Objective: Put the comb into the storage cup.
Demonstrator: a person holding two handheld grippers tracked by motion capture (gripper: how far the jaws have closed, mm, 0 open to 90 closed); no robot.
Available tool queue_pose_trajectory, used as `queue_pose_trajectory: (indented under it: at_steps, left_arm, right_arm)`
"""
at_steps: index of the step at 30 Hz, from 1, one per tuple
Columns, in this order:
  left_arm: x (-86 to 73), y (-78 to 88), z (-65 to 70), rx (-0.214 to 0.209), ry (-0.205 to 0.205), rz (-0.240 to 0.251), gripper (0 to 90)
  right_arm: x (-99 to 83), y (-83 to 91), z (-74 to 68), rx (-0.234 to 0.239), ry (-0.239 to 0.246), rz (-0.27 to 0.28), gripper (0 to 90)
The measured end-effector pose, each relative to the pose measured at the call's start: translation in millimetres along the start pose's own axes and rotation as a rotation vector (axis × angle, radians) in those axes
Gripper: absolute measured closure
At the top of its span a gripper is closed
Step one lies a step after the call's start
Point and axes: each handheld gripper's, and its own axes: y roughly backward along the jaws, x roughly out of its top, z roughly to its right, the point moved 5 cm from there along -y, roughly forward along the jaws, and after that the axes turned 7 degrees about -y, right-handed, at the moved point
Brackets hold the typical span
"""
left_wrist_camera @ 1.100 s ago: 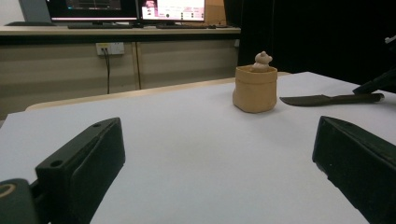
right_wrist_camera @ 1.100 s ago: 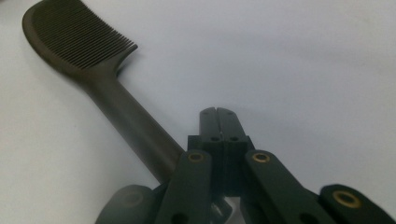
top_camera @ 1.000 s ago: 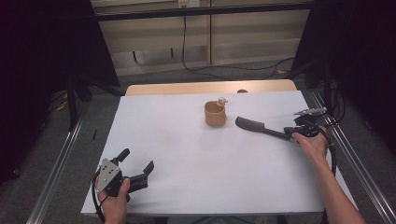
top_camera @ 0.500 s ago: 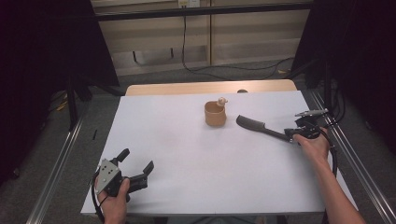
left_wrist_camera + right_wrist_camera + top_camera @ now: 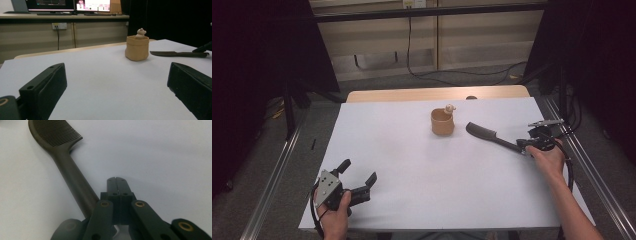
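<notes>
Left gripper (image 5: 357, 182) rests at about 7 o'clock on the white surface (image 5: 412, 190), fingers (image 5: 45, 87) spread wide with nothing between them, well apart from everything else. At about 12 o'clock from the surface centre stands the tan cup (image 5: 442, 122) with a small figure (image 5: 450, 107) on its rim. The dark comb (image 5: 492, 136) lies flat at about 2 o'clock, just beside the cup. Long axis runs from 10 to 4 o'clock: toothed head toward the cup, handle toward the right gripper (image 5: 525, 146). In the right gripper view that gripper's fingers (image 5: 120, 192) are pressed together, tips on or just above the surface, with the comb handle (image 5: 75, 185) passing along their left side and under the body rather than between them; whether it is pinned or merely beside them, cannot tell. Risk, judged: with no real grip, a lift would leave the comb behind, and a push along the axis could drive the head into the cup and tip it, toppling the figure.
</notes>
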Motion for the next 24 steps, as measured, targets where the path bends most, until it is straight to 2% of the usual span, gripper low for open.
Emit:
queue_pose_trajectory:
  at_steps: [3,8,12,17,24]
  left_arm:
    - [0.5,0.2,-0.3,0.007,-0.001,0.005,2.3]
    - [-1.8,-1.5,-0.6,0.000,0.002,-0.009,2.3]
    - [0.3,-0.4,0.4,-0.001,0.005,0.004,2.3]
    - [-1.7,-2.0,1.2,-0.011,0.008,-0.009,2.3]
    - [-1.6,-1.4,0.2,-0.005,0.004,-0.010,2.3]
  right_arm:
    - [-0.6,0.4,-1.1,-0.009,0.007,0.000,90.0]
    - [-1.7,0.6,-0.2,0.002,-0.021,0.011,90.0]
    - [-2.2,1.7,-1.8,-0.001,-0.013,0.004,90.0]
    - [-4.7,4.2,-4.3,0.008,-0.004,-0.006,90.0]
    - [-5.9,5.3,-5.7,0.016,0.001,-0.008,90.0]
